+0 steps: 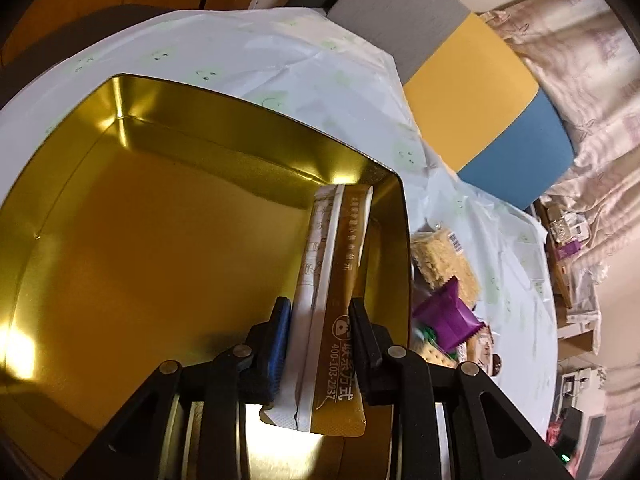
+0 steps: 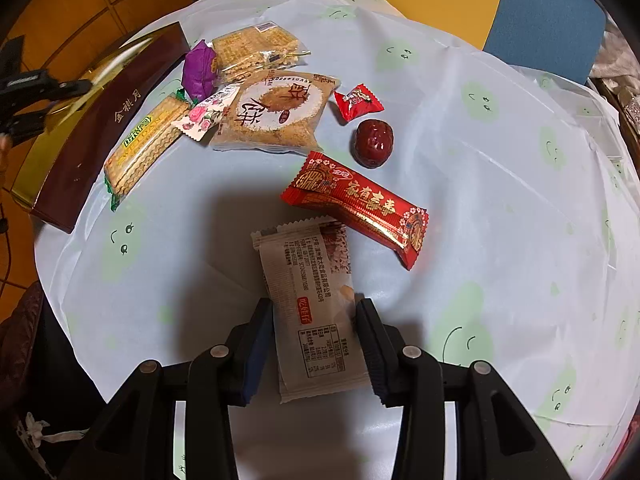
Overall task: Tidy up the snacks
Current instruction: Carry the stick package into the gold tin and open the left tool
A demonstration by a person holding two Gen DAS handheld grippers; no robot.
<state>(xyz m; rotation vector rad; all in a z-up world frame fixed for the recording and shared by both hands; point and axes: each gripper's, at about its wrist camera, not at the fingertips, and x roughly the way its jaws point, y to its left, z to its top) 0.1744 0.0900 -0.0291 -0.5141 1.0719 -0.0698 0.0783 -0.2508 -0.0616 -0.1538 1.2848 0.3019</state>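
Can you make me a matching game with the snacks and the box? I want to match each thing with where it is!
Things:
1. gold stick sachet
2. grey snack packet
3. red date
4. gold tin

Places:
A. loose on the tablecloth
B. between the right gripper's fingers
C. under the left gripper, empty inside
D. pinched in the left gripper

Pairs: 1-D, 2-B, 3-A, 4-C

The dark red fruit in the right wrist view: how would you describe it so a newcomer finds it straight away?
Start at the pale blue tablecloth with green smiley faces, then find the long red snack bar near its middle. Just above that bar, below a small red candy, lies the dried red date. It is the only rounded, wrinkled, glossy dark red piece, with no printed wrapper.
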